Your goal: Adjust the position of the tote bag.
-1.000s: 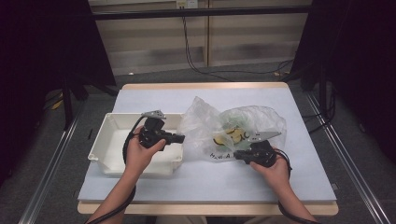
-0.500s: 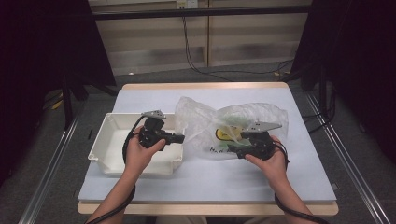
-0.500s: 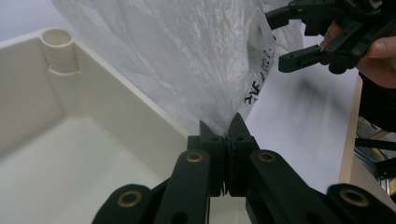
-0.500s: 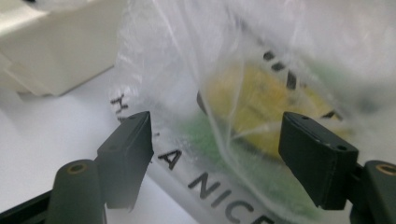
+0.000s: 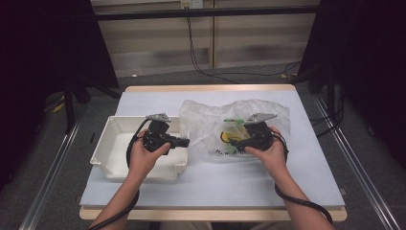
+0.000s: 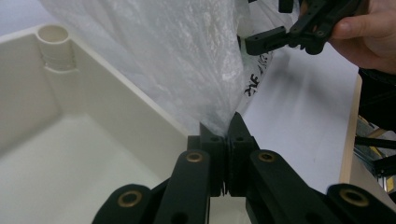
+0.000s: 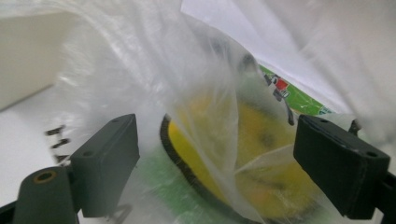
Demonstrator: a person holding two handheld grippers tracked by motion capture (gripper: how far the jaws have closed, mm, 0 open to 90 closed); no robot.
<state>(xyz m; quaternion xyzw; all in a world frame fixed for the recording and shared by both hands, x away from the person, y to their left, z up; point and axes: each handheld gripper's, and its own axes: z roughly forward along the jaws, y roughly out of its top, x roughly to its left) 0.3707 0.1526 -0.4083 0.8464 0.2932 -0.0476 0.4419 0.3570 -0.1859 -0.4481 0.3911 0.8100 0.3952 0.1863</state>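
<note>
A crinkled clear plastic bag (image 5: 206, 120) with a yellow and green print (image 7: 261, 140) lies on the white table, its left edge raised over the tray. My left gripper (image 5: 186, 142) points right above the tray's right wall. Its jaws are shut on the bag's edge (image 6: 219, 107). My right gripper (image 5: 233, 140) points left over the bag's printed part. Its jaws have just been opening and now stand wide apart (image 7: 215, 154), with loose bag film between the pads but not pressed. The right gripper (image 6: 280, 37) also shows far off in the left gripper view.
A white rectangular tray (image 5: 115, 129) sits at the left of the table, its inside (image 6: 70, 140) bare. The table's front wooden edge (image 5: 215, 213) runs below both forearms. Cables trail from both grippers.
My right gripper has moved away from the person and onto the bag, and its jaws have opened wide. The bag's right part has shifted. The left gripper has stayed put.
</note>
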